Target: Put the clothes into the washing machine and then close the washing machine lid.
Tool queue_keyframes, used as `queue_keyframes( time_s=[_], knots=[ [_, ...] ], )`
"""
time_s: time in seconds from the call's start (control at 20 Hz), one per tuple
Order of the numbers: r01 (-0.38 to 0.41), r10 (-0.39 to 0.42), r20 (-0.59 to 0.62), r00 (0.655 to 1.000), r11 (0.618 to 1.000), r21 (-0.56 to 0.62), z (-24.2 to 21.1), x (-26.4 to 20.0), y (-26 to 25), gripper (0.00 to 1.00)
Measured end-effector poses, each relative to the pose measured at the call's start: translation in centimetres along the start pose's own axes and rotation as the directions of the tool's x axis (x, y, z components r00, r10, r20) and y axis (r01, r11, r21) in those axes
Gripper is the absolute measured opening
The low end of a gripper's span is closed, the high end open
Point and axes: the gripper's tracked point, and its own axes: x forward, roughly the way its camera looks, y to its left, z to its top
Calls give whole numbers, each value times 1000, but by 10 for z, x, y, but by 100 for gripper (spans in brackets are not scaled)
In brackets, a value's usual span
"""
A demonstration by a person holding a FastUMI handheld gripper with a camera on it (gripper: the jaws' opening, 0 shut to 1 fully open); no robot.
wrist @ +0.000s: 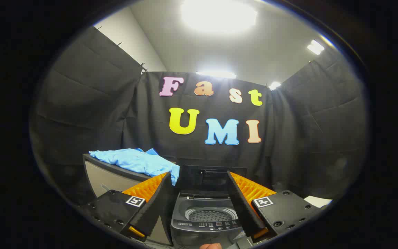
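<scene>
While my gripper hung with fingers spread wide and nothing between them, the washing machine sat just ahead, between the fingers, lid up, drum open. The blue clothes lay on a cabinet left of the machine. Its base was cut off; panel buttons too small to make out.

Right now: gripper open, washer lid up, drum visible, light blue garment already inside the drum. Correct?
Not quite. The gripper view shows the light blue garment lying on the grey cabinet beside the dark grey top-loading washing machine, not in its drum. The rest holds: gripper open, raised black lid up, perforated drum visible.
</scene>
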Motion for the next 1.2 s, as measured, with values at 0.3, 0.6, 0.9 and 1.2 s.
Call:
queue_keyframes(
  time_s=[0.3,0.6,0.9,1.2],
  knots=[
    [-15,15,-9,1000,1000,-15,1,-5,8,98],
    [-37,37,-3,999,999,-14,6,-6,13,98],
    [-26,26,11,1000,1000,-12,13,-5,8,98],
    [-23,23,11,1000,999,-34,24,-1,-4,98]
  ],
)
